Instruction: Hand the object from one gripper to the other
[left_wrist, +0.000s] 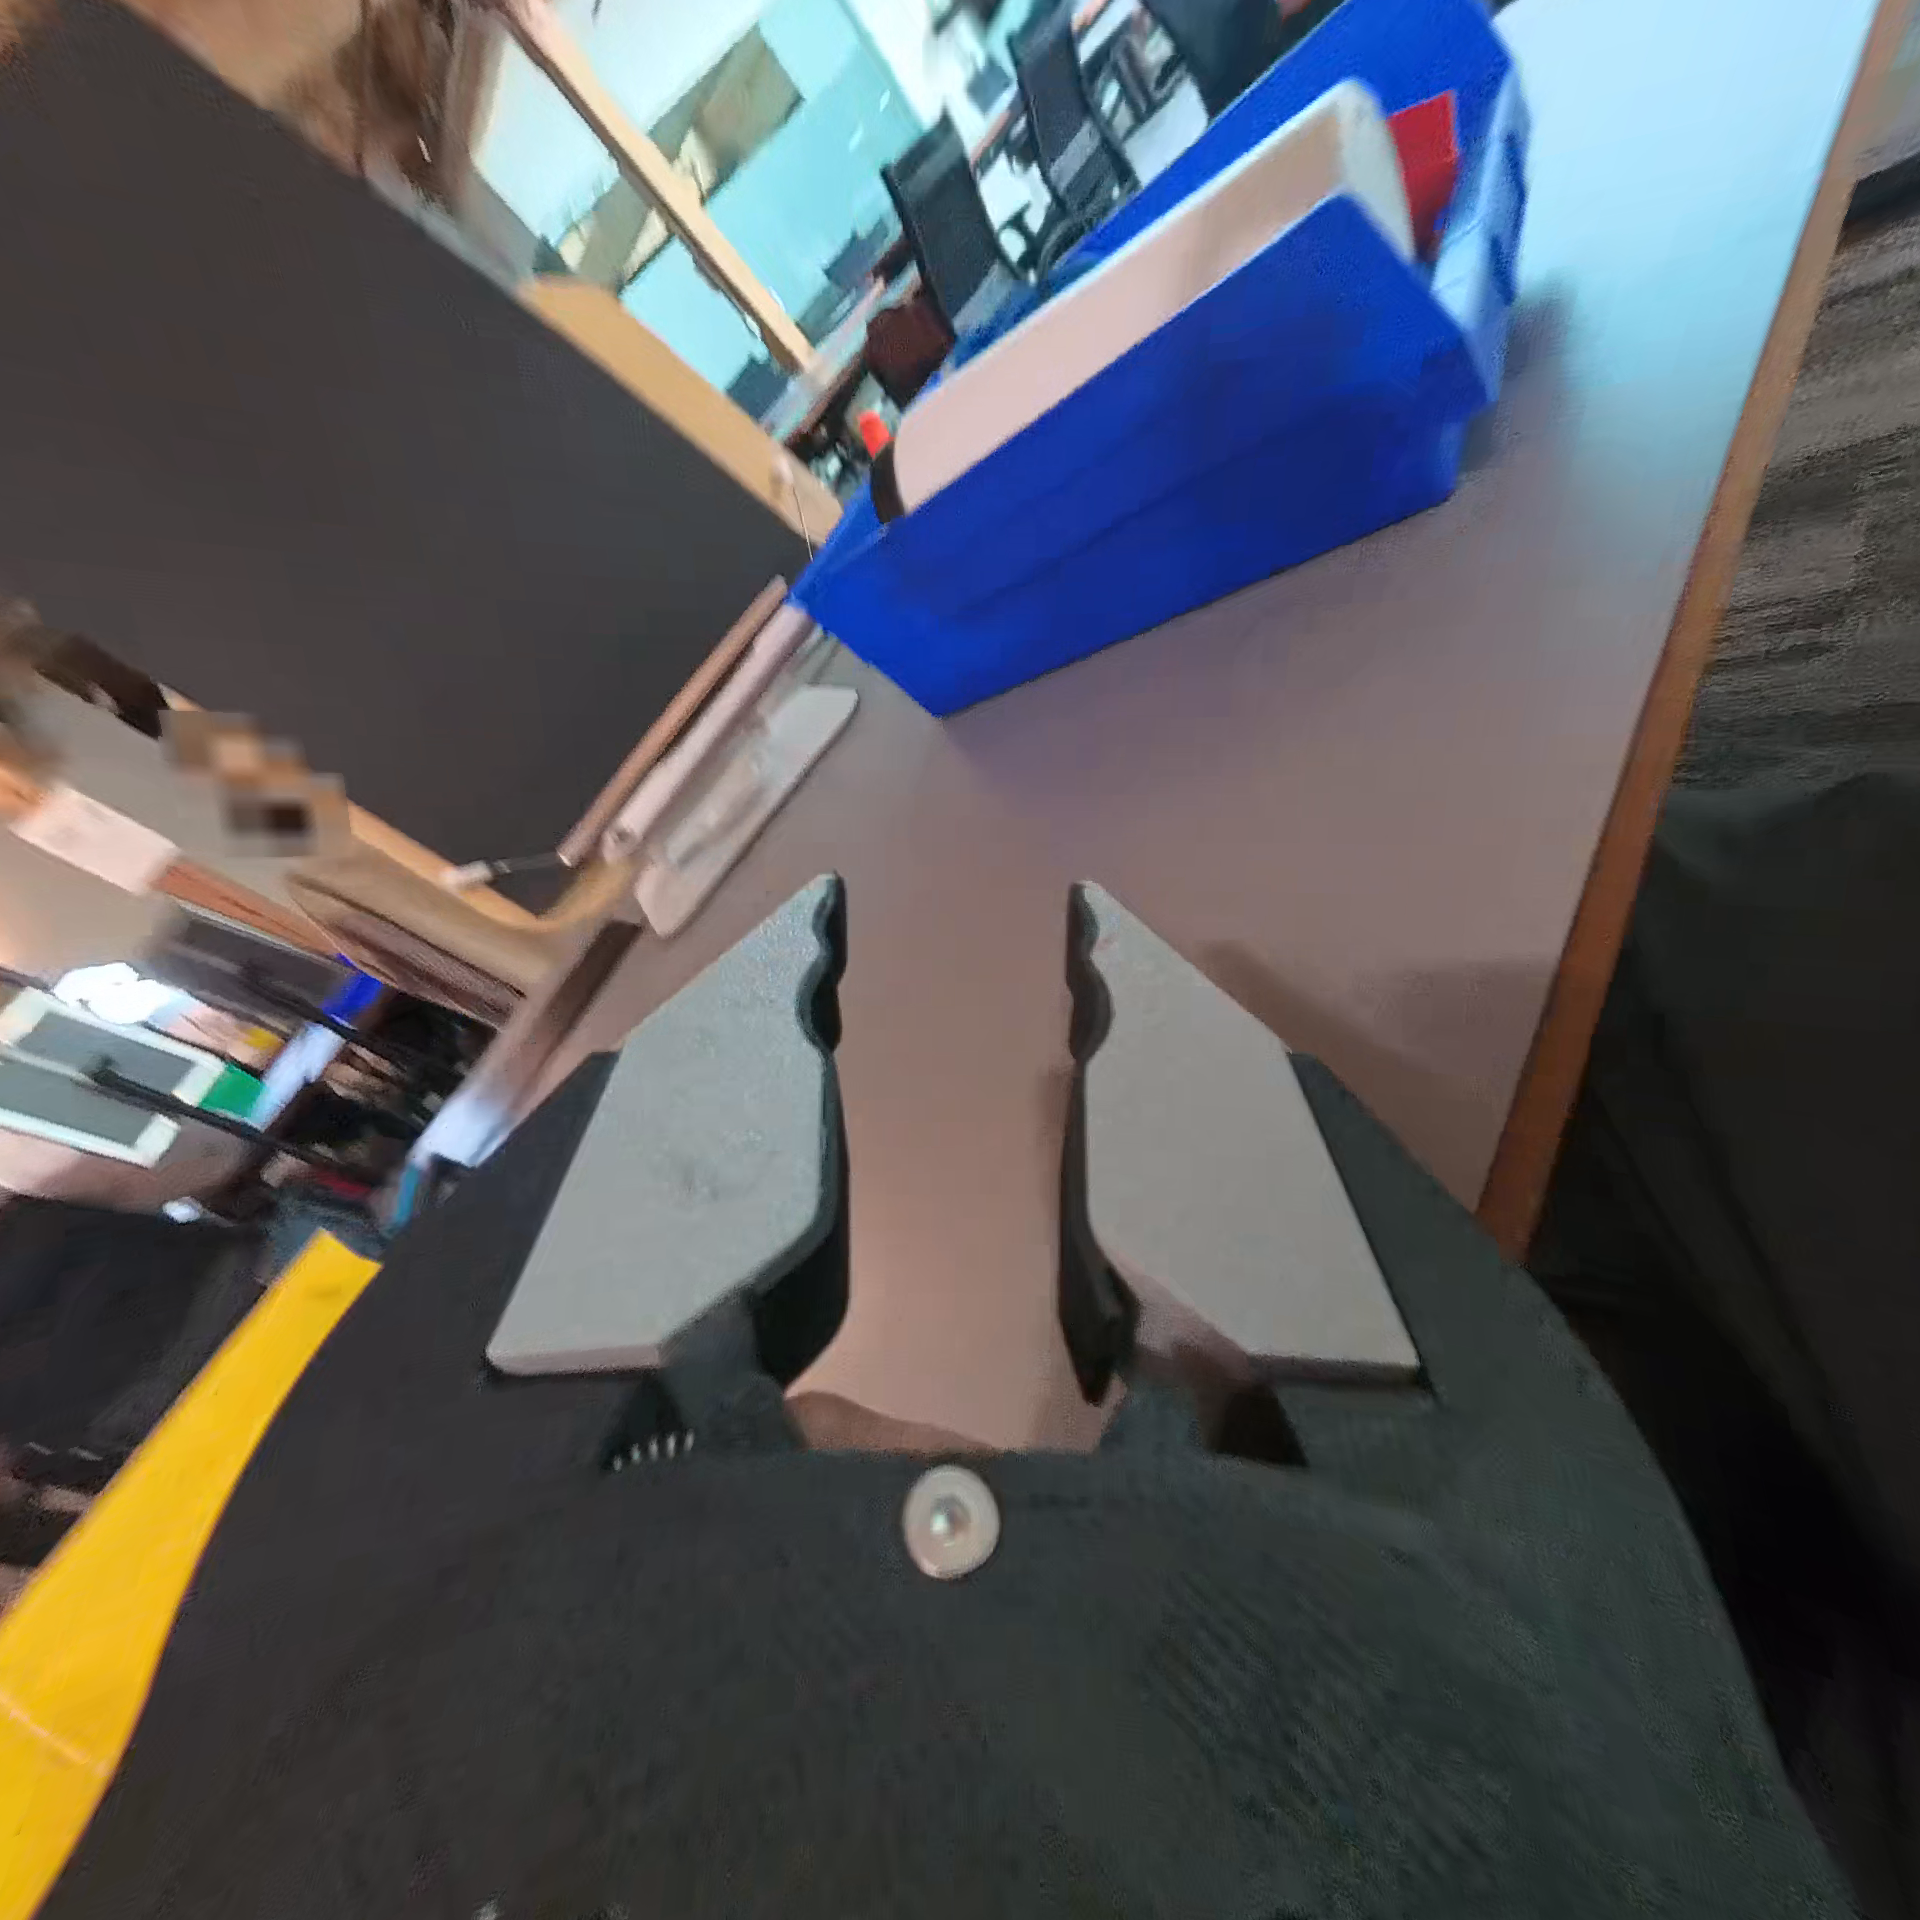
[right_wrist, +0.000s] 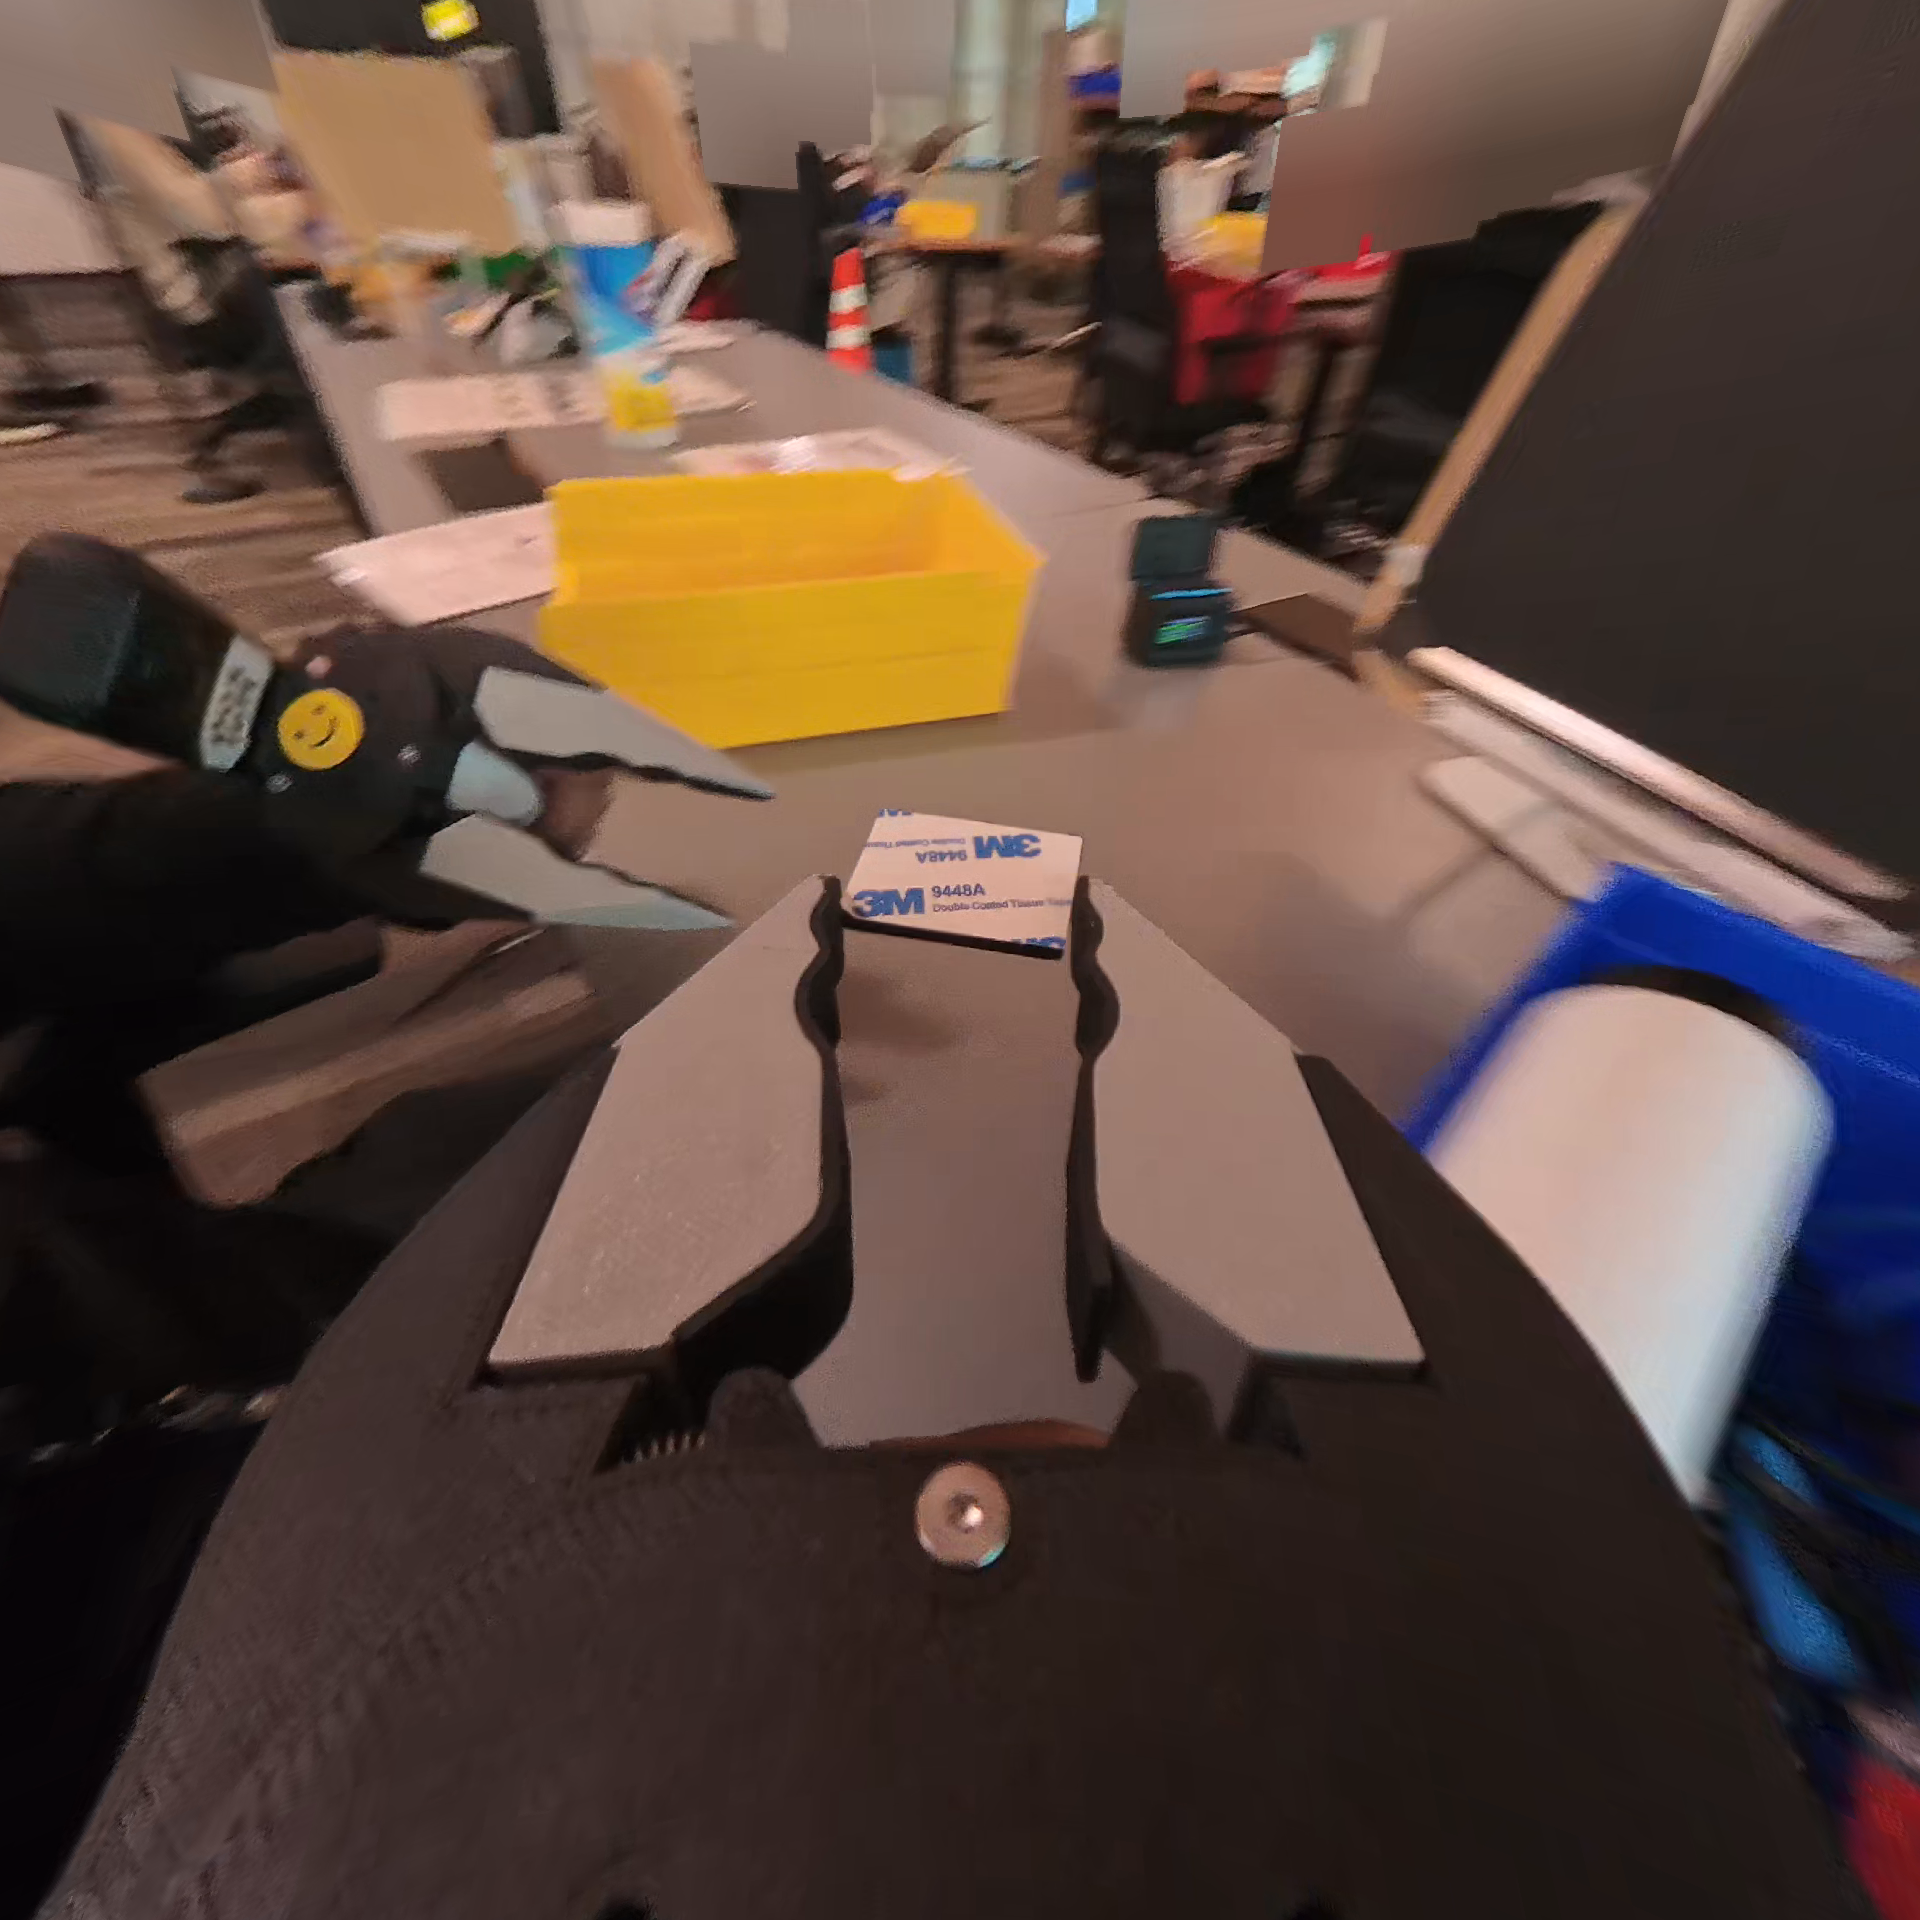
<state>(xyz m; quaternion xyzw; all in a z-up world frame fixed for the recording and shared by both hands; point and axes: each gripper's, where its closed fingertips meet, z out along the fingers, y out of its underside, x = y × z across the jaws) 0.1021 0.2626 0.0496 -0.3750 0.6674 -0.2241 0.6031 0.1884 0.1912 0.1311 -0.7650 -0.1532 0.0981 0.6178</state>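
Pad (right_wrist: 961, 883), thin square with white printed backing, sits between the right hand-held gripper (right_wrist: 956, 914) fingertips, seemingly pinched by its edges. Left hand-held gripper (right_wrist: 665, 831) just left of pad, parted, empty. Probably light, bendy; take the free far edge.

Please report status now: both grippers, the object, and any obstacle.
Right gripper shut on pad, held by its edges. Left gripper open, empty, close beside the pad on its left. Nothing between them; yellow bin well behind.
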